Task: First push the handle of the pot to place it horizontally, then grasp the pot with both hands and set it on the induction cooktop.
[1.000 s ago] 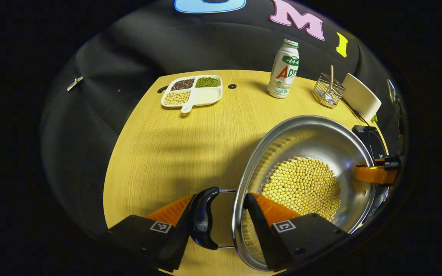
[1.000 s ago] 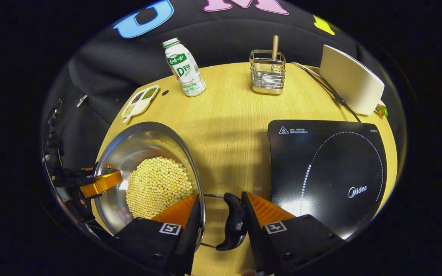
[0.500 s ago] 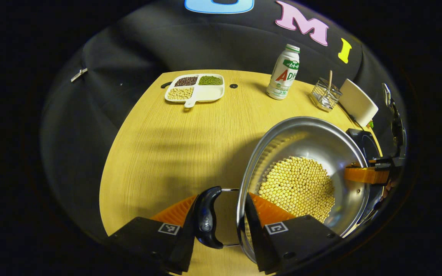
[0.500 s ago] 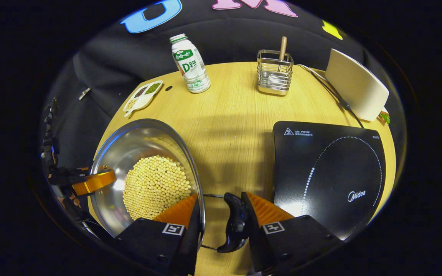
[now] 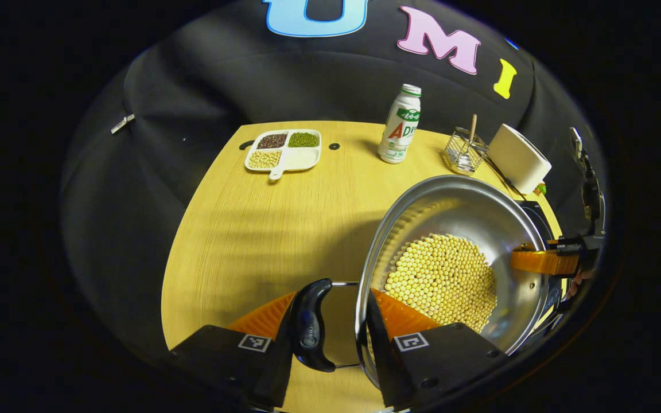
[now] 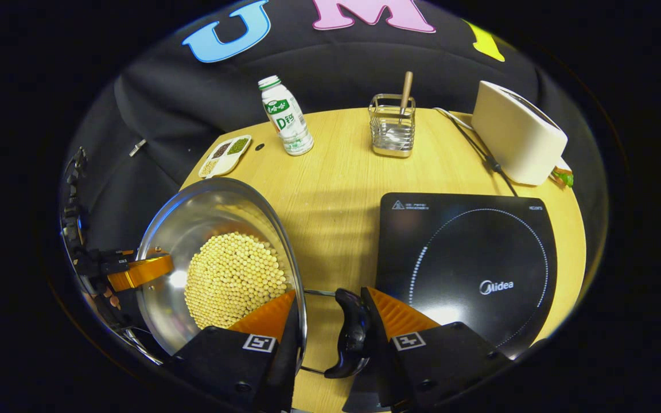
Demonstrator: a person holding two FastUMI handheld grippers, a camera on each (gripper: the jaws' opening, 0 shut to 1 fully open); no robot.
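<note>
Here, both grippers grip the steel pot by its side handles, next to the induction cooktop.

In the left gripper view, the left gripper (image 5: 330,332) clenches across the pot rim and the black handle (image 5: 309,332): one finger sits outside the handle, the other inside the pot (image 5: 422,201) against the soybeans (image 5: 442,278). In the right gripper view, the right gripper (image 6: 330,330) grasps the opposite black handle (image 6: 352,332) the same way, one finger inside the rim, one outside. Just beyond its outer finger lies the induction cooktop (image 6: 468,252) on the wooden table (image 6: 336,195). Farther ahead stand a drink bottle (image 6: 286,117), a wire utensil holder (image 6: 391,126), a white toaster (image 6: 517,140) and a divided bean dish (image 6: 224,156).
</note>
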